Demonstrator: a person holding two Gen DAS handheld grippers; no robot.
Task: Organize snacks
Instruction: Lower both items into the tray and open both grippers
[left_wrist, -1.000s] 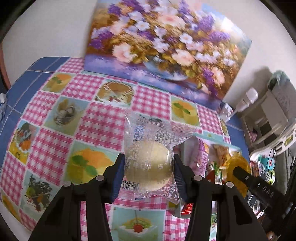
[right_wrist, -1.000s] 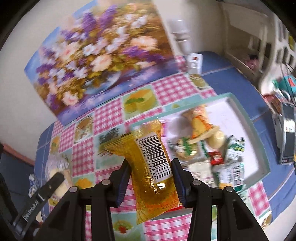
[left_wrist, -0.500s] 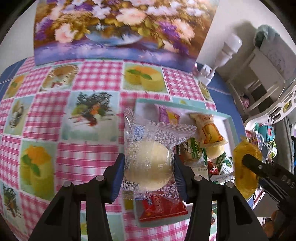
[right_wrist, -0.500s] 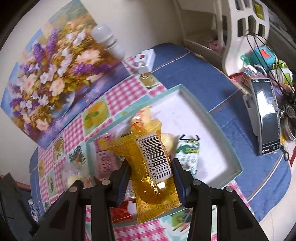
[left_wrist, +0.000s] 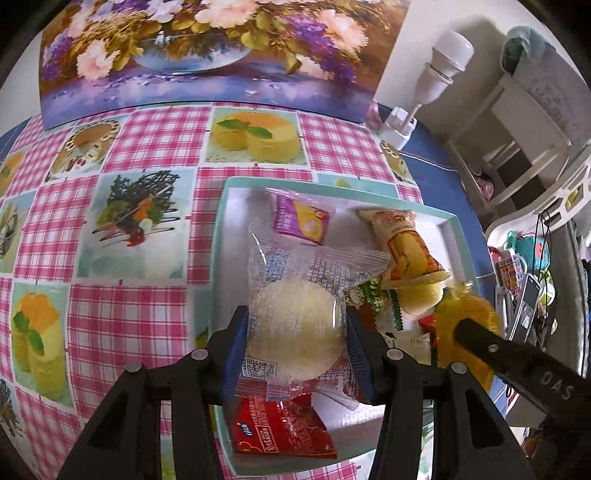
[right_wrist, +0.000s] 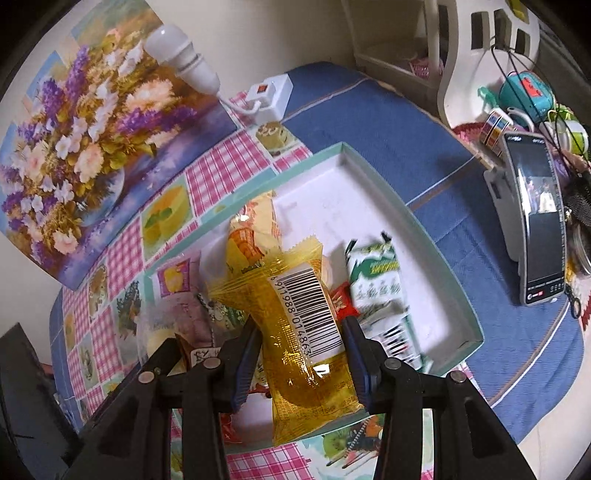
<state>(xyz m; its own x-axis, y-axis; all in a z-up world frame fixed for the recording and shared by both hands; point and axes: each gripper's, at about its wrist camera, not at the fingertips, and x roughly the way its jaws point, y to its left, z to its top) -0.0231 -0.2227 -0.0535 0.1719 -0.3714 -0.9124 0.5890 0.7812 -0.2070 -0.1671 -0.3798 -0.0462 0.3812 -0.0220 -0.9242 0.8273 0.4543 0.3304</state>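
Left gripper (left_wrist: 295, 332) is clenched on a clear-wrapped round pastry (left_wrist: 295, 332), held above the near-left part of the teal-rimmed tray (left_wrist: 219, 236); right gripper (right_wrist: 301, 347) grips an amber-wrapped snack with a barcode label (right_wrist: 306, 332) over the tray's near edge. Both packets hang in the air, so my judgement is that the sorting is well advanced but these 2 have yet to be set down. Already in the tray I count about 6 packets: 1 purple packet (left_wrist: 301, 221), 1 orange-and-cream wrapper (left_wrist: 406, 247), 1 pale yellow round snack (left_wrist: 421, 297), 1 red packet (left_wrist: 280, 428), 1 green-and-white packet (right_wrist: 376, 288) and 1 more green-printed wrapper (left_wrist: 376, 295), though the central heap is overlapped and may hide others. No loose snacks show on the checked tablecloth (left_wrist: 122, 325).
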